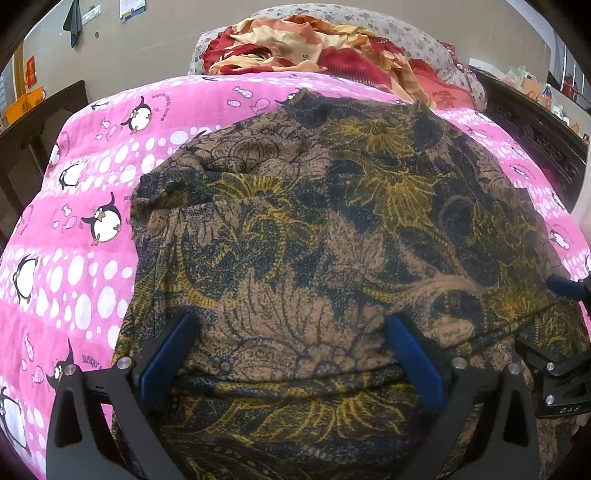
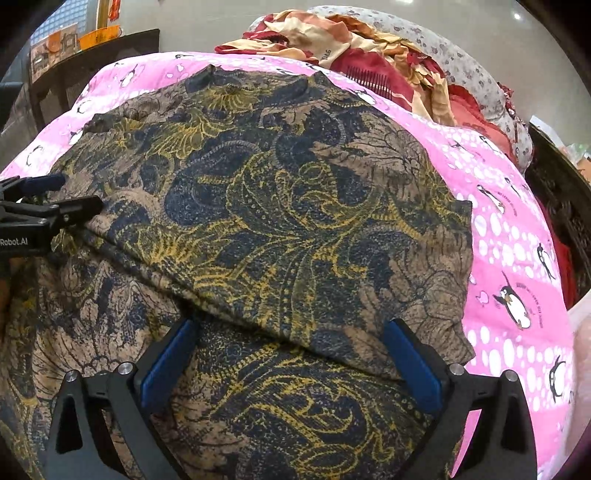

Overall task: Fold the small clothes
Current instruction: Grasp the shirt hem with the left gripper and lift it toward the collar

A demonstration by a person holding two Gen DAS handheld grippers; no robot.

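A brown, navy and yellow floral garment (image 1: 314, 221) (image 2: 277, 221) lies spread on a pink penguin-print blanket (image 1: 85, 184) (image 2: 517, 240). Its near part is folded over, and the folded edge (image 2: 240, 310) runs diagonally across the right wrist view. My left gripper (image 1: 290, 319) hangs open just over the garment's near fold, with its blue pads (image 1: 166, 354) wide apart and pressing on nothing. My right gripper (image 2: 290, 324) is open just as wide over the folded edge. Each gripper shows at the edge of the other's view: the right gripper (image 1: 565, 288) and the left gripper (image 2: 55, 199).
A crumpled red and cream floral cloth (image 1: 303, 40) (image 2: 351, 48) and a grey flowered pillow (image 1: 417, 33) lie at the bed's far end. A dark wooden frame (image 1: 532, 129) stands to the right. Dark furniture with an orange box (image 1: 26, 103) stands to the left.
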